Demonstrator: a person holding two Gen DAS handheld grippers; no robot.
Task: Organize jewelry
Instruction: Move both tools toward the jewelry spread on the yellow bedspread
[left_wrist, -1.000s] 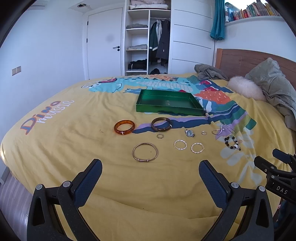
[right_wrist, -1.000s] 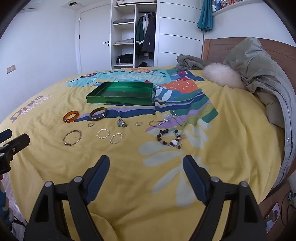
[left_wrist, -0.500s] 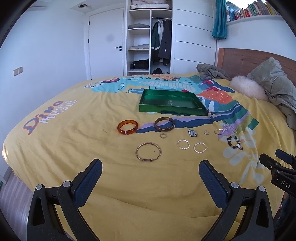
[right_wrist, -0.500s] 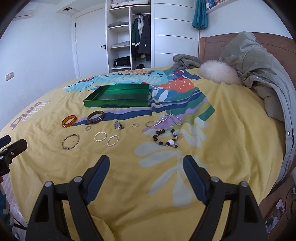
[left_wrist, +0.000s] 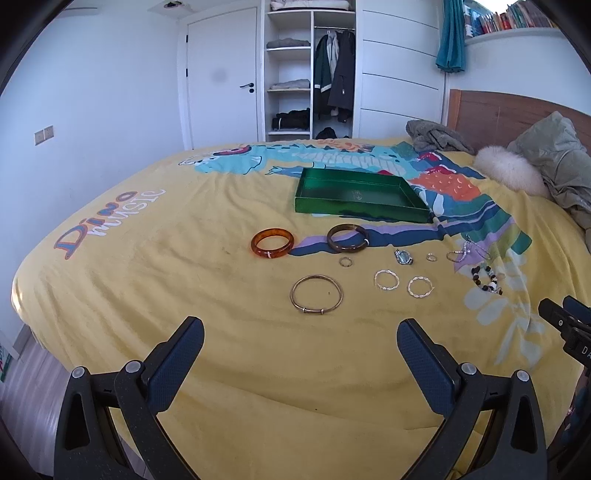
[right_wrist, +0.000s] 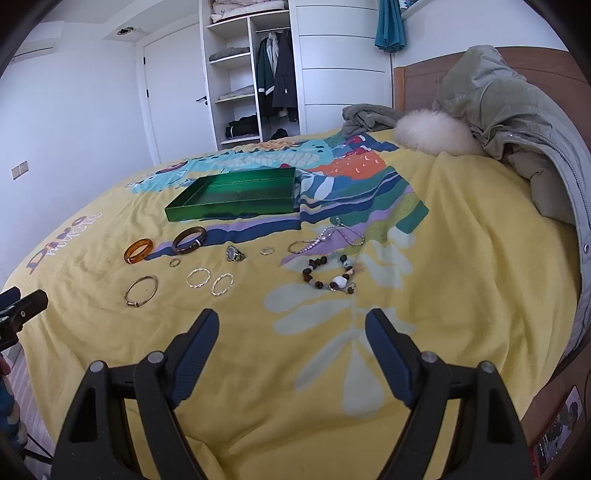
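Note:
A green tray (left_wrist: 360, 212) (right_wrist: 236, 212) sits empty on the yellow bedspread. In front of it lie an amber bangle (left_wrist: 272, 242) (right_wrist: 138, 250), a brown bangle (left_wrist: 348, 238) (right_wrist: 189, 240), a thin metal bangle (left_wrist: 316, 294) (right_wrist: 141, 290), two twisted silver hoops (left_wrist: 387, 279) (right_wrist: 198, 277), small rings (left_wrist: 345, 261), a watch-like piece (left_wrist: 403, 257) (right_wrist: 235, 253), a silver chain (right_wrist: 327, 238) and a beaded bracelet (right_wrist: 328, 273) (left_wrist: 487, 278). My left gripper (left_wrist: 301, 341) hangs open short of the metal bangle. My right gripper (right_wrist: 291, 330) hangs open short of the beaded bracelet. Both hold nothing.
A grey-green jacket (right_wrist: 517, 122), a white fluffy cushion (right_wrist: 436, 134) and a grey garment (right_wrist: 369, 116) lie by the wooden headboard at the right. An open wardrobe (left_wrist: 306, 70) and a door stand behind the bed. The bed's near edge drops off at the lower left.
Both grippers have tilted up and drawn back slightly, so the jewelry sits lower in each view. Nothing on the bed has moved and both stay open.

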